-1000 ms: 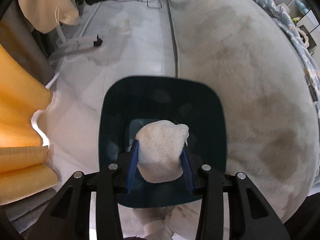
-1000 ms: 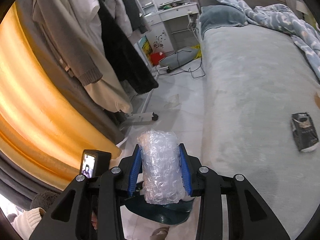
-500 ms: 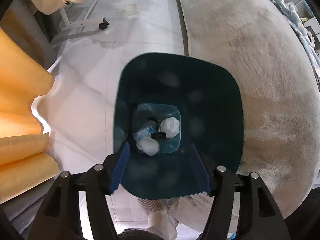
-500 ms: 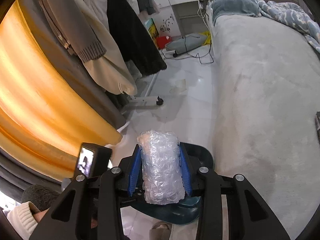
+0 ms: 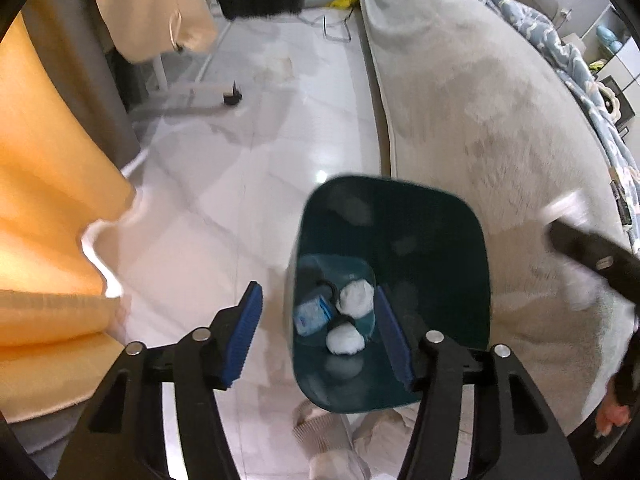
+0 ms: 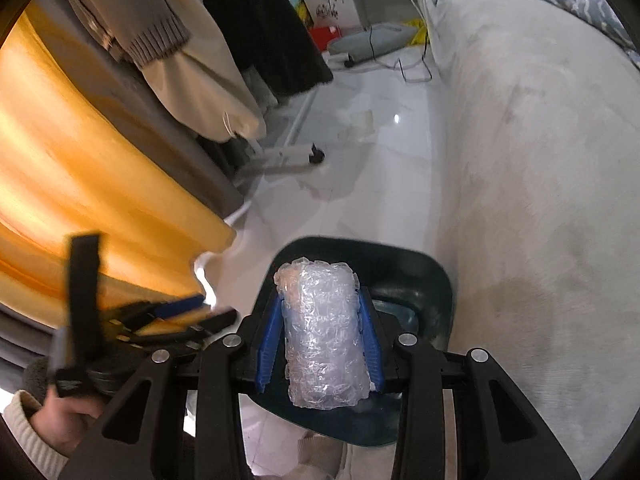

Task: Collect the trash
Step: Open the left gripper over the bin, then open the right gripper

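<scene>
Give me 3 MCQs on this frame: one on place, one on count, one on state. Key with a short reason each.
1. Where does the roll of bubble wrap sit?
A. on the bed
B. between the right tongs' fingers, over the dark teal bin
C. at the bottom of the bin

2. How many white wads lie in the bin?
A. none
B. two
C. five

3. What state are the left tongs in?
A. open, holding nothing
B. shut on a wad
C. shut on the bin rim

Key:
1 B: the right wrist view shows the blue pads pressed on both sides of the roll, with the bin's mouth behind it.
2 B: the left wrist view shows two white wads beside a small blue-and-white packet.
3 A: the blue fingers stand wide apart with only floor and bin between them.
</scene>
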`<control>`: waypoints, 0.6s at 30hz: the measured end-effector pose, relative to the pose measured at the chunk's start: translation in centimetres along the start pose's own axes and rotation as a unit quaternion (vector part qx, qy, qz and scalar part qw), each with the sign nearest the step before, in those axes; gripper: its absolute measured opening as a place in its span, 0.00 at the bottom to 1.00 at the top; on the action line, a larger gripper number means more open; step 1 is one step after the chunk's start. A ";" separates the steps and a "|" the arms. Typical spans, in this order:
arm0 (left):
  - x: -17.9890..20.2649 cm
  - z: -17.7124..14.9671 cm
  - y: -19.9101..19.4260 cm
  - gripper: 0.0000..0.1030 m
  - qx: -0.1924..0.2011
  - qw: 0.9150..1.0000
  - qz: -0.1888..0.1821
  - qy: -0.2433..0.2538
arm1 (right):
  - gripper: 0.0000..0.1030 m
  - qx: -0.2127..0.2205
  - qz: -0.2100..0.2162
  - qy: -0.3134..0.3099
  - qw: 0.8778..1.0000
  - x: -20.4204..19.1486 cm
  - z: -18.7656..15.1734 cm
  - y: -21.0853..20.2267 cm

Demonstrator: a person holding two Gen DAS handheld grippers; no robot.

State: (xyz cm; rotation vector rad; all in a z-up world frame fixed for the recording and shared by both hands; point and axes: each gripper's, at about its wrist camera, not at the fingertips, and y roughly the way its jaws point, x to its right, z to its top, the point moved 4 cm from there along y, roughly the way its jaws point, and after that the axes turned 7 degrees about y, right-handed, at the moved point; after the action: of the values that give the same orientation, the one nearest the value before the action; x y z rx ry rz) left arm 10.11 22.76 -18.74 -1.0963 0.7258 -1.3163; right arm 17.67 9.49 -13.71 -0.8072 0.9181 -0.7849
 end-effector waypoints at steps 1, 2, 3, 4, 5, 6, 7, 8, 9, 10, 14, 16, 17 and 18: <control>-0.2 0.2 -0.4 0.56 0.010 1.000 0.001 0.001 | 0.36 -0.009 -0.004 0.001 1.000 0.1 -0.2 0.8; -0.5 0.3 -0.8 0.56 0.017 1.000 0.002 0.001 | 0.36 -0.013 -0.006 0.001 1.000 0.1 -0.3 1.1; -0.8 0.5 -1.0 0.54 0.022 1.000 0.001 -0.001 | 0.36 -0.018 -0.008 0.002 1.000 0.1 -0.4 1.5; -1.0 0.6 -1.2 0.53 0.026 1.000 0.000 -0.003 | 0.36 -0.026 -0.011 0.002 1.000 0.1 -0.6 2.1; -1.1 0.6 -1.4 0.52 0.030 1.000 -0.001 -0.004 | 0.36 -0.030 -0.012 0.001 0.999 0.1 -0.7 2.4; -1.4 0.7 -1.6 0.51 0.035 0.999 -0.003 -0.006 | 0.36 -0.034 -0.014 0.001 0.999 0.1 -0.9 2.8; -1.6 0.8 -1.9 0.50 0.042 0.999 -0.005 -0.007 | 0.36 -0.041 -0.016 0.000 0.999 0.1 -1.1 3.3; -1.7 0.8 -2.1 0.50 0.046 0.999 -0.005 -0.007 | 0.36 -0.048 -0.020 -0.001 0.999 0.2 -1.4 3.9; -1.9 0.9 -2.2 0.48 0.051 0.999 -0.006 -0.007 | 0.36 -0.052 -0.022 -0.001 0.998 0.3 -1.5 4.1; -2.0 1.0 -2.5 0.47 0.057 0.998 -0.006 -0.007 | 0.36 -0.060 -0.027 -0.002 0.998 0.5 -1.8 4.7; -2.2 1.6 -3.7 0.47 0.084 0.996 -0.009 -0.007 | 0.37 -0.085 -0.042 0.001 0.996 0.9 -2.6 6.4; -2.1 1.8 -4.4 0.47 0.098 0.995 -0.012 -0.001 | 0.37 -0.093 -0.048 -0.001 0.995 0.9 -2.9 7.0; -2.0 1.8 -4.6 0.47 0.102 0.995 -0.012 0.002 | 0.37 -0.097 -0.052 -0.004 0.994 0.8 -3.1 7.3; -1.9 1.8 -5.0 0.47 0.108 0.994 -0.013 0.006 | 0.37 -0.103 -0.055 -0.008 0.993 0.7 -3.3 7.6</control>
State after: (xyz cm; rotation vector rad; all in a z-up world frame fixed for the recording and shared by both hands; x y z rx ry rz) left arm 9.56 25.44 -13.83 -0.9268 0.5644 -1.3886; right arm 16.73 11.65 -21.67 -1.0495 0.9575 -0.7866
